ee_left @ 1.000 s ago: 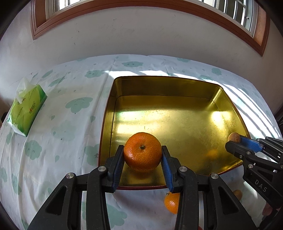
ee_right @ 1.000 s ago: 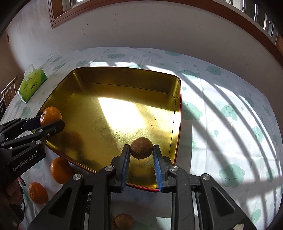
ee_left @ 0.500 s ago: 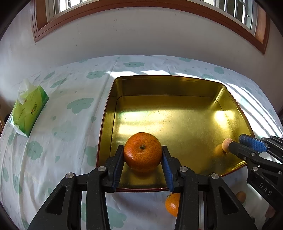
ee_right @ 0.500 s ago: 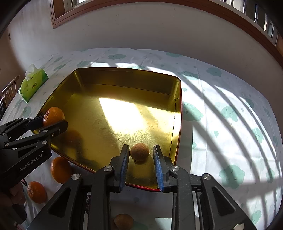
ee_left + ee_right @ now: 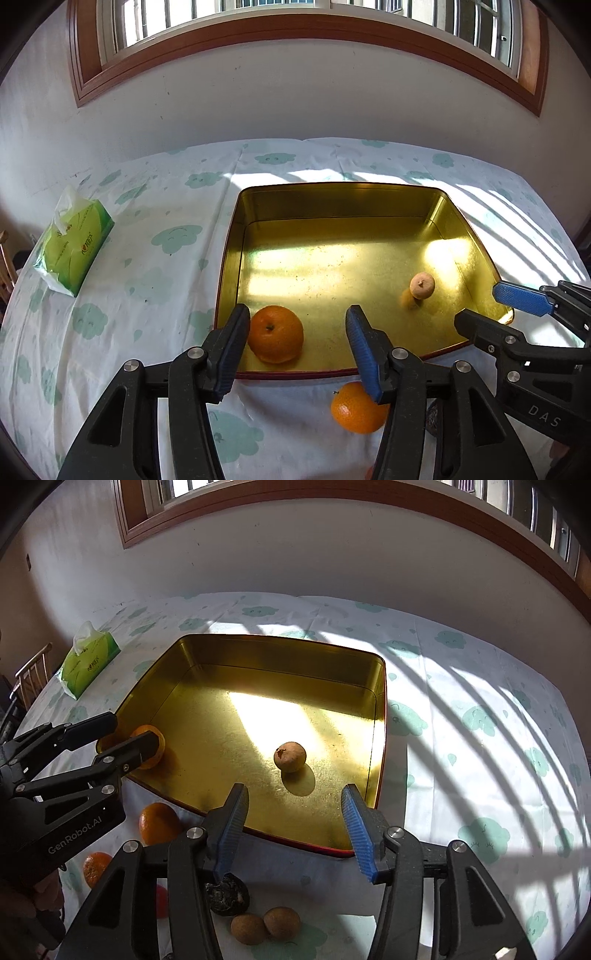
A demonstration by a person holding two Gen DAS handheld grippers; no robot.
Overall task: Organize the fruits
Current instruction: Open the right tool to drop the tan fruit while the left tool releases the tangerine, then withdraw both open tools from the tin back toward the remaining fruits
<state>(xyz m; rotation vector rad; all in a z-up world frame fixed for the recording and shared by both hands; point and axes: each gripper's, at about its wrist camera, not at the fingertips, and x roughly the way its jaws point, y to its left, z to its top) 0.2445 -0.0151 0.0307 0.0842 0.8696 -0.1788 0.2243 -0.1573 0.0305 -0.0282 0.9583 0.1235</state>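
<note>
Step in hand, as judged: release of two fruits into the gold tray, one from each gripper. To finish it well, each gripper should spread fully before lifting, then draw straight back and up so no pad drags or rolls the fruit; the left side needs the most care, since its fruit sits hard against one pad.

Left gripper: jaws opening, about a third of the way apart. The orange rests on the tray floor near the tray's 7 o'clock corner. It sits close against the left pad, possibly still touching it, and stands clear of the right pad. It is no longer clamped.

Right gripper: jaws opening, moderately apart. The small brown fruit lies on the tray floor at 12 o'clock from the fingertips, free of both pads, towards the tray's 4 o'clock side in the right wrist view. Nothing is held.

Fruit outstanding on the cloud-print tablecloth, in the right wrist view: a second orange just outside the tray's near rim at 8 o'clock, a third orange beyond it, two brown fruits side by side at 6 o'clock, and a dark shrivelled item beside them whose kind cannot be made out. A green tissue pack lies at 9 o'clock of the tray, well apart.
</note>
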